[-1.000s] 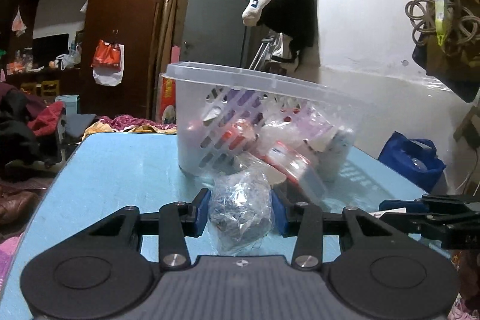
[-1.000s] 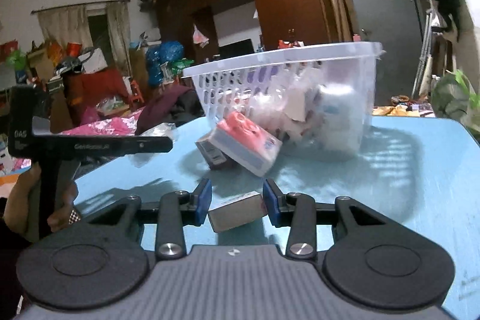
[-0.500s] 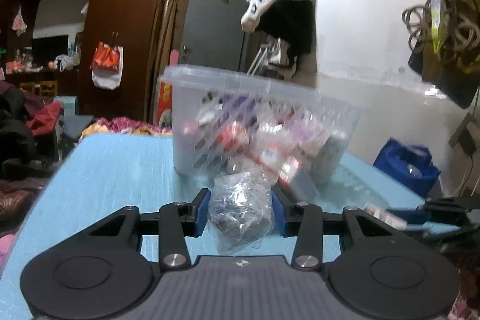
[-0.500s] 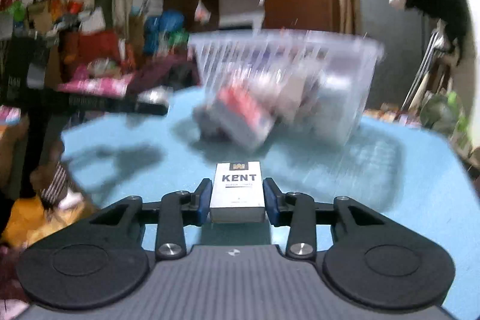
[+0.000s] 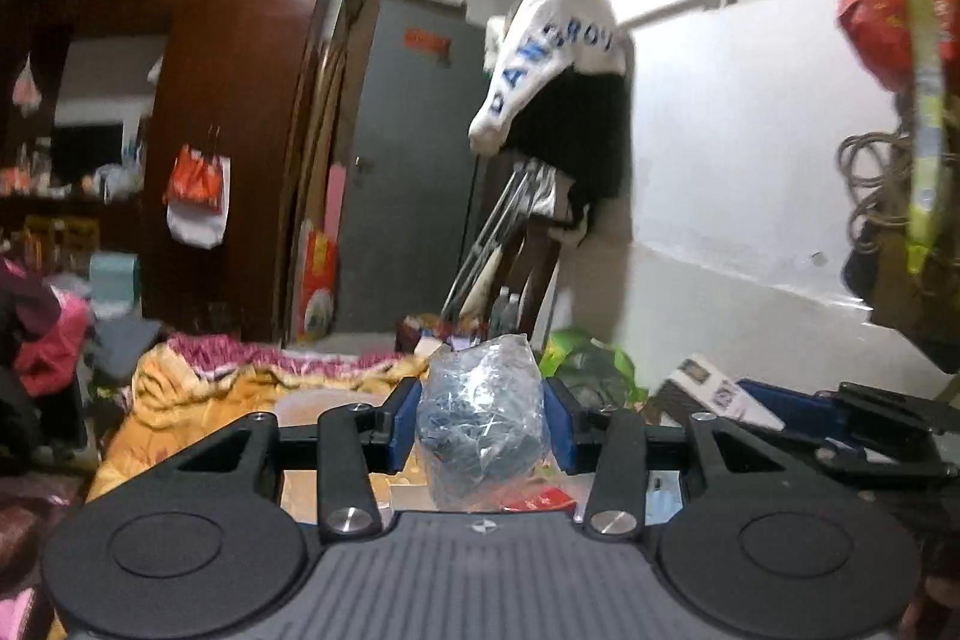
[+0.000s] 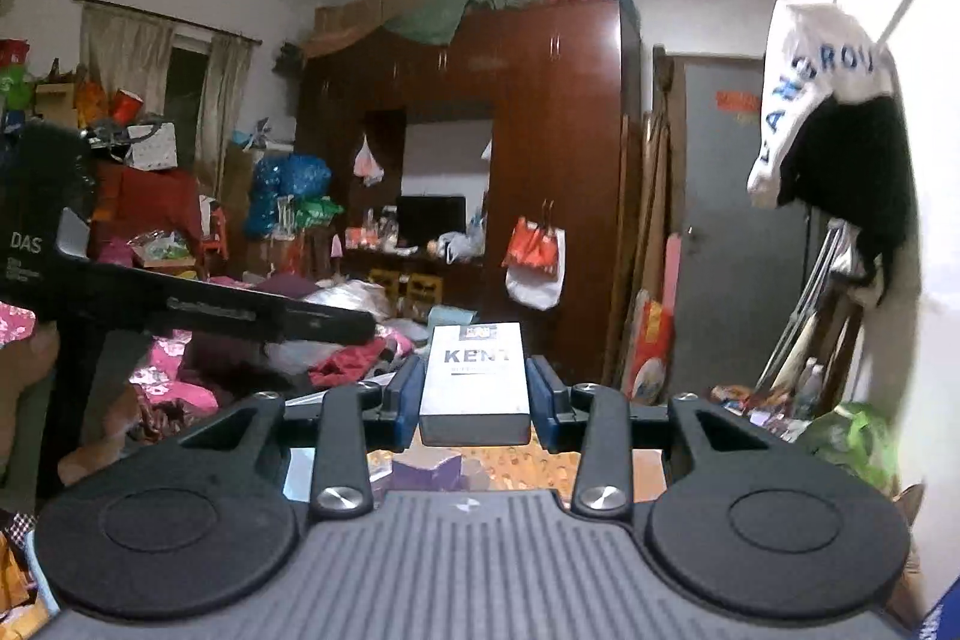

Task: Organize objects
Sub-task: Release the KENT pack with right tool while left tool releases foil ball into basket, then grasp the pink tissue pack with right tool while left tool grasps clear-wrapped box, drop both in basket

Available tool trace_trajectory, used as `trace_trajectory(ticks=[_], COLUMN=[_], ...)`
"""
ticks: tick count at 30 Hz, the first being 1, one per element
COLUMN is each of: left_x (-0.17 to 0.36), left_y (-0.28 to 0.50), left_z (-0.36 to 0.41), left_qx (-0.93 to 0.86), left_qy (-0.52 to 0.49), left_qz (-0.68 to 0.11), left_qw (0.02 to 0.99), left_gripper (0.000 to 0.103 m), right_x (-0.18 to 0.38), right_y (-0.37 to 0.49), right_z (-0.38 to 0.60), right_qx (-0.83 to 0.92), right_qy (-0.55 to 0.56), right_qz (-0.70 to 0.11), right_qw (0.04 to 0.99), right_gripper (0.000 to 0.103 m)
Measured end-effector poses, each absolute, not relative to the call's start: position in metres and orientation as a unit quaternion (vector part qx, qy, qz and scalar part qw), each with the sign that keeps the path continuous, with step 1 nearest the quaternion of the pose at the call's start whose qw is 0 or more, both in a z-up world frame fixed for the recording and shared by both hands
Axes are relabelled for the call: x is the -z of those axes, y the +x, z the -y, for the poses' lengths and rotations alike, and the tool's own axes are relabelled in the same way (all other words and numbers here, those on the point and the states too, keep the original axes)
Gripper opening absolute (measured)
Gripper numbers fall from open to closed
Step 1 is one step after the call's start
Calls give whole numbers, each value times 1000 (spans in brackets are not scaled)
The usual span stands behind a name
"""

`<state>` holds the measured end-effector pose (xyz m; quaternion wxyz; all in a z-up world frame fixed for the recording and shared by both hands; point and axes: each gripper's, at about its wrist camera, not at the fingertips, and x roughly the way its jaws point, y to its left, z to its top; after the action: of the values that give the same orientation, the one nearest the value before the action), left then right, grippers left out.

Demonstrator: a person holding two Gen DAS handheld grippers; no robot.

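My left gripper (image 5: 481, 424) clamps a crinkled clear bag (image 5: 483, 436); my right gripper (image 6: 474, 394) pinches a KENT carton (image 6: 474, 379) upright, both lifted. The bag's slick film could slide out, I judge. Beneath lie cartons, probably the basket's contents; releasing off-centre would miss. The wardrobe (image 6: 540, 148) stands far behind.

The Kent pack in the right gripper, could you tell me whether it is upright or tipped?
Upright: the Kent pack stands between the right gripper fingers, lettering level and readable.
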<state>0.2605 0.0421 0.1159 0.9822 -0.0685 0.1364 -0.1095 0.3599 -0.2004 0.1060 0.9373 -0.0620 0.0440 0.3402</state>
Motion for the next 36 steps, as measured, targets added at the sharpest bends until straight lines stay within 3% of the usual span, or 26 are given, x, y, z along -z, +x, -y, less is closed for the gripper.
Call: trace_trajectory(ticks=[1, 2, 3, 7, 9, 13, 18, 22, 24, 27, 36], left_x=[-111, -105, -98, -86, -82, -51, -18, -10, -5, 1, 15], left_y=[274, 284, 293, 273, 239, 190, 181, 179, 180, 186, 192], left_z=[-40, -38, -39, -46, -50, -65, -92, -109, -110, -109, -65], left_qx=[104, 101, 96, 99, 101, 125, 74, 57, 56, 58, 89], left_qy=[-61, -58, -61, -61, -55, -76, -107, -124, -126, -126, -75], left_qz=[-154, -174, -189, -168, -128, -100, -134, -151, -158, -172, -214], left_qw=[981, 978, 975, 979, 985, 984, 982, 979, 978, 975, 970], left_gripper=[76, 95, 96, 96, 97, 101, 101, 101, 101, 101, 101], right_x=[-102, -98, -92, -79, -75, -36, 12, 23, 27, 29, 20], right_y=[368, 377, 386, 378, 355, 323, 338, 343, 341, 336, 321], right_z=[195, 190, 187, 201, 220, 216, 186, 163, 158, 163, 234], right_qx=[-342, -344, -346, -336, -373, -396, -389, -372, -370, -375, -375], right_qy=[-69, -72, -75, -53, -4, -29, -66, -124, -134, -127, -27], right_qz=[-51, -65, -82, -87, -85, -121, -218, -233, -239, -240, -225], right_qw=[936, 934, 932, 936, 924, 910, 892, 890, 888, 886, 899], right_gripper=[44, 58, 69, 83, 103, 103, 103, 100, 74, 57, 55])
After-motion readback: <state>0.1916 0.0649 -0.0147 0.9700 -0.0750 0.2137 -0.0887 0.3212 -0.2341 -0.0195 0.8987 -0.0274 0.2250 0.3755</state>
